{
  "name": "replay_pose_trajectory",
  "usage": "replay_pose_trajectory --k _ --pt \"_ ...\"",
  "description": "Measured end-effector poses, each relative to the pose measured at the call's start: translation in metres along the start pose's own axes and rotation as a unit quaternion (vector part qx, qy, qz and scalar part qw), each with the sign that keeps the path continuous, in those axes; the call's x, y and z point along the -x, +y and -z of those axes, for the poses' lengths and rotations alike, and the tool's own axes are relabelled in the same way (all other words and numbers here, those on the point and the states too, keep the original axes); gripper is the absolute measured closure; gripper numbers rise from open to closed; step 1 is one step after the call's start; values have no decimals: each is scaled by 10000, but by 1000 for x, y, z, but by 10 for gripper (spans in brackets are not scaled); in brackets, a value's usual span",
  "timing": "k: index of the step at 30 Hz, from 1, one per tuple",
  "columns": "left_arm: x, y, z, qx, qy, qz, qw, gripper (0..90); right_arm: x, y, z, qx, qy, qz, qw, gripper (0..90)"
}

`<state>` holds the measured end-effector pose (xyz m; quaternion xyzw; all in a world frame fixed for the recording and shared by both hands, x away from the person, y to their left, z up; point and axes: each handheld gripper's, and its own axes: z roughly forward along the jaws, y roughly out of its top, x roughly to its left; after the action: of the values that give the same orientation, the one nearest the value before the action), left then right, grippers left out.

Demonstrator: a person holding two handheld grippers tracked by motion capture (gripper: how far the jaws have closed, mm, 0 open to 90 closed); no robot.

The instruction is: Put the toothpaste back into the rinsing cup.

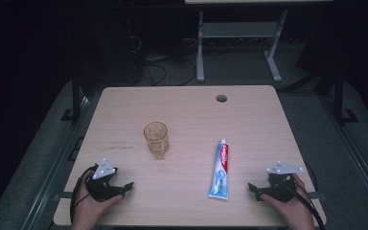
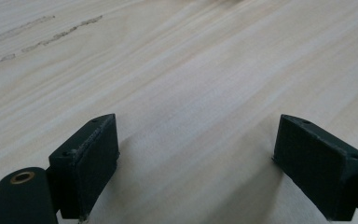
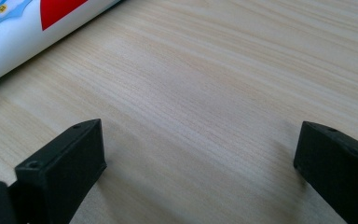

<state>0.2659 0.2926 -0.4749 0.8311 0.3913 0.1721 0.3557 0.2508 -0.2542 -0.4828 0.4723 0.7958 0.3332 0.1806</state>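
A: State of each hand-held gripper?
B: Left hand-held gripper point(image 1: 124, 188) and right hand-held gripper point(image 1: 255, 189) both spread, nothing between the jaws, low over the bench point(image 1: 187, 105).
A: Toothpaste tube point(image 1: 221, 170)?
B: Flat on the bench, near the right one; glass point(image 1: 156, 139) upright, mid-bench.

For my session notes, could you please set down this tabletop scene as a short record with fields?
surface: wooden table, cable hole near far edge
glass: clear tumbler, upright, left of centre
toothpaste tube: lying flat, cap toward far edge, right of centre
left hand-held gripper: open, empty, resting near the near-left corner
right hand-held gripper: open, empty, just right of the tube
contact: neither gripper touches the glass or tube
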Motion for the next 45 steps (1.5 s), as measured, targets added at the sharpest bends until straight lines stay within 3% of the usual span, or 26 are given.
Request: replay_pose_trajectory --k 11,14,19,20,21,22,25,26,28,30,33,34,35,39,45 --pt "0 2 -2 12 -21 25 10000 128 0 -1 1 20 20 21 10000 28" --pt "0 3 -3 16 -21 42 10000 128 -1 -3 6 140 20 26 9999 161" --pt "-1 3 -3 19 -82 43 10000 129 -1 -3 9 130 36 28 9999 256" --pt "-1 3 -3 14 -60 5 10000 129 -1 -3 11 97 42 40 9999 319" --pt "-1 3 -3 14 -60 5 10000 130 -1 -3 11 97 42 40 9999 319" --pt "0 3 -4 2 -40 -42 10000 130 0 -3 13 94 57 0 9999 403" --pt "0 3 -3 5 -50 -37 10000 130 1 -1 14 89 68 -29 9999 462" --pt "0 3 -3 4 -46 -45 10000 130 1 1 16 132 133 -22 9998 536" --pt "0 3 -3 4 -47 -46 10000 130 1 2 17 128 150 -16 9998 573" --pt "0 3 -3 3 -50 -49 10000 130 1 4 20 180 214 -51 9996 697" --pt "0 3 -3 2 -50 -50 10000 130 2 4 23 241 296 -118 9992 774" --pt "0 3 -3 3 -51 -48 10000 130 4 5 25 298 391 -148 9987 862" --pt "0 3 -3 2 -50 -50 10000 130 4 6 27 312 432 -147 9985 894" --pt "0 3 -3 1 -52 -49 10000 130 4 9 31 370 633 -232 9970 900" --pt "0 3 -4 1 -55 -51 10000 131 -4 19 33 376 868 -171 9954 900"
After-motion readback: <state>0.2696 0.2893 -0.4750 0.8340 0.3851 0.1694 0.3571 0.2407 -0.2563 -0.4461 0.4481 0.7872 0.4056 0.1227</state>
